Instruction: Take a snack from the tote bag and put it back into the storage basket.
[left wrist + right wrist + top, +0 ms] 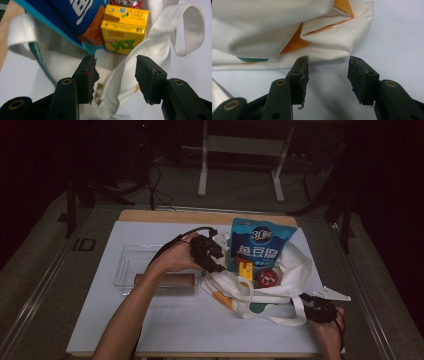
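dim room around a white-covered table (150, 330), where a cream canvas tote bag (280, 292) lies with its mouth up, already holding a blue snack pouch (260, 245), a yellow drink carton (123, 37) and a small red-lidded tin (268, 277). left gripper (115, 72) stands unclenched at the bag's rim, a fold of strap between its jaws but not pinched. right gripper (328, 75), also released and empty, waits by the bag's near corner, probably to steady it. a clear plastic tray (125, 270) with a brown roll (165, 279) sits beside.
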